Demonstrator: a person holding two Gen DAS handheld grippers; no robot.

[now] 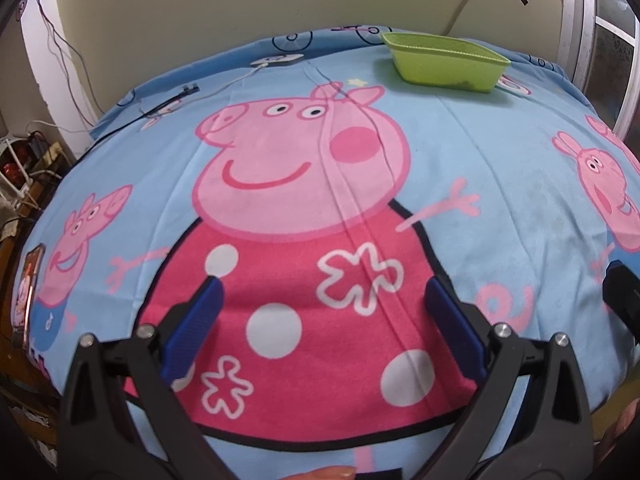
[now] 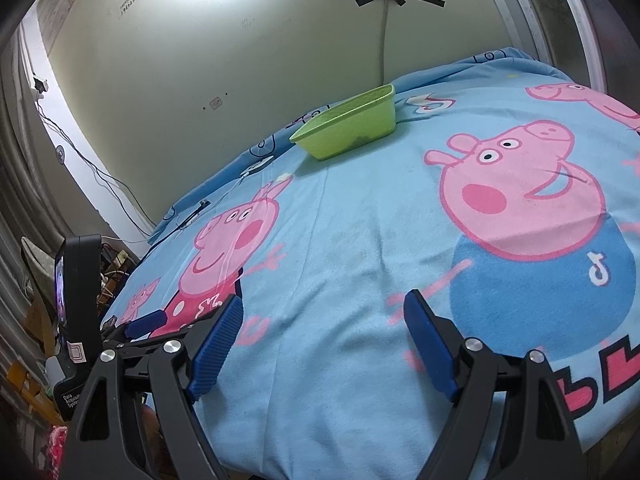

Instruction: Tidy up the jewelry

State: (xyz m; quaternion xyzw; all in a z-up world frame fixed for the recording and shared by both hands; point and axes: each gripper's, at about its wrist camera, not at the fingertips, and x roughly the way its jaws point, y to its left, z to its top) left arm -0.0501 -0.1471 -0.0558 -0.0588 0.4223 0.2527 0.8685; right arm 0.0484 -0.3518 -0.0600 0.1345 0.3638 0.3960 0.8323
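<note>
Item 1, tray point(image 1: 444, 66): green, rectangular, open-topped. It sits at the far edge of the desk point(image 1: 500, 152) by the wall point(image 1: 280, 0), likely parked there as the drop-off for sorted pieces so the near area stays free for your work. From both views its inside is hidden by the near wall of the tray point(image 2: 352, 128); you cannot tell what it holds.

Item 2, jewelry: none is visible anywhere near the tray or on the cloth point(image 1: 280, 184). It may lie inside the tray or out of frame; that cannot be told.

Item 3, left gripper point(image 1: 320, 316): well short of the tray, low over the cloth's pink dress print. Its blue fingers point(image 1: 200, 316) stand wide apart with nothing between them, a ready posture for a first pick.

Item 4, right gripper point(image 2: 322, 344): also well short of the tray, to the tray's right side of the cloth. Its fingers point(image 2: 430, 344) are spread wide and empty too.

Item 5, cable point(image 1: 232, 82): white, left of the tray along the far edge, ending at a small device point(image 1: 278, 60). A dark clip point(image 1: 176, 100) lies further left again.

Judgement: you are at the very start; both tools are held back and open because no piece is yet chosen.
</note>
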